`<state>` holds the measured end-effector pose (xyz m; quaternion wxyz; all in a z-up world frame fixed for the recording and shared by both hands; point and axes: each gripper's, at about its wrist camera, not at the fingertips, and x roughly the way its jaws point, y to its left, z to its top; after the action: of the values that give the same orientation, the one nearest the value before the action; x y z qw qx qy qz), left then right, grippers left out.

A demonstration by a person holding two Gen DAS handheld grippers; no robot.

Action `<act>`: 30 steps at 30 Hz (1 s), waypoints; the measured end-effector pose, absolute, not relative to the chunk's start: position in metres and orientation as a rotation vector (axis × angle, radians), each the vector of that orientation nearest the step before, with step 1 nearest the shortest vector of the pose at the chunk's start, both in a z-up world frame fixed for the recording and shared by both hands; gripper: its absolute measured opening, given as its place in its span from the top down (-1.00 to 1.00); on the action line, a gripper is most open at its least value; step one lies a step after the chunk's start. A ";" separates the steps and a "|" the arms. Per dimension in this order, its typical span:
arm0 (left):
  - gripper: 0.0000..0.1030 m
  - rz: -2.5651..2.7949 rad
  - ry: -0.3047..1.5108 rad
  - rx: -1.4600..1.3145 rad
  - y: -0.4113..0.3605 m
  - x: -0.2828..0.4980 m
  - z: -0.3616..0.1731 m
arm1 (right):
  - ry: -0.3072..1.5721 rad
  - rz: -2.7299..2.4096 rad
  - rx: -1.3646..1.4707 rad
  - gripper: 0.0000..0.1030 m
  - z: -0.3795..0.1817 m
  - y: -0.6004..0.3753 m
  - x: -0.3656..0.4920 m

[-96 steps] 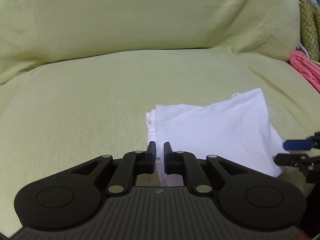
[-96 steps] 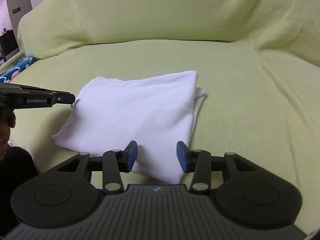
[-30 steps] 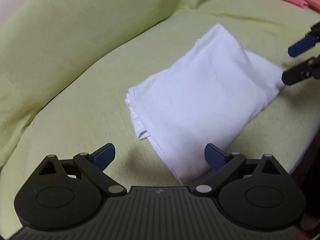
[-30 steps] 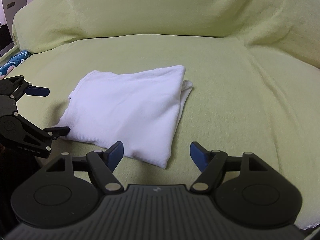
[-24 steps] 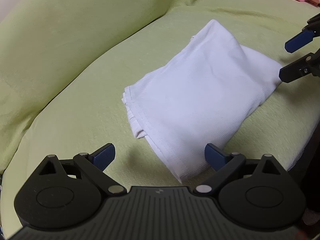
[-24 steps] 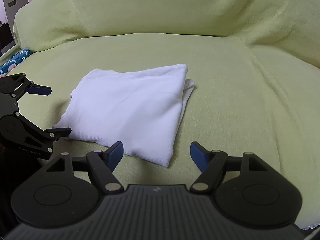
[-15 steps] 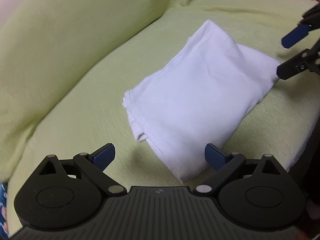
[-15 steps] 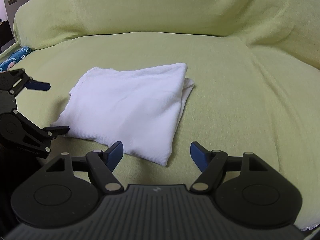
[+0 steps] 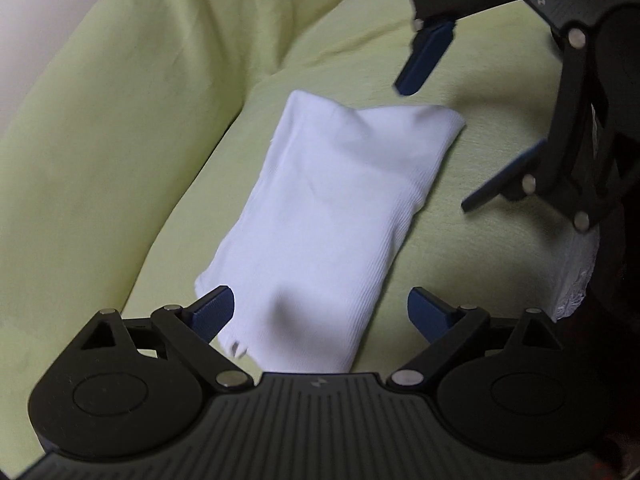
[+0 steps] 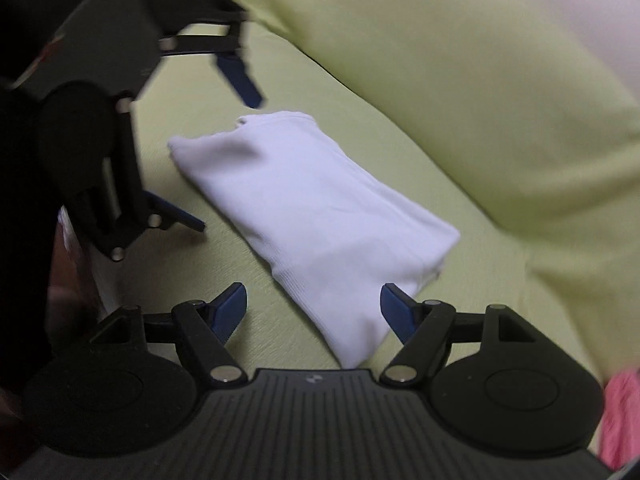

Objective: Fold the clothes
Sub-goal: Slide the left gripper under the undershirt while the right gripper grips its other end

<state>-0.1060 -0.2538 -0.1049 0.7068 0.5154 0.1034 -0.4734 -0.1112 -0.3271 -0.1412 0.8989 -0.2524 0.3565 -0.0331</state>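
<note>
Under my view: sofa [image 9: 100,168] draped in light green cover, seat and backrest both wrapped, soft creases along bend. Pink knitted cloth [image 10: 622,420] at my lower right edge, also at top edge in other view. Pale wall [image 9: 24,52] behind backrest.

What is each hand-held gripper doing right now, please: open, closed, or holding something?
Left hand-held gripper: open, holding nothing, one end of the folded white garment between its fingers.
Right hand-held gripper: open, holding nothing, at the other end.
</note>
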 end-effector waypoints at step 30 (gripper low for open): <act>-0.84 -0.985 0.136 1.182 -0.271 -0.085 -0.114 | 0.678 -0.108 -0.884 0.16 -0.179 -0.330 -0.094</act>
<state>-0.0846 -0.2708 -0.1143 0.7162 0.5341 0.0614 -0.4450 -0.0937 -0.3299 -0.1787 0.8474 -0.4194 0.3215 -0.0513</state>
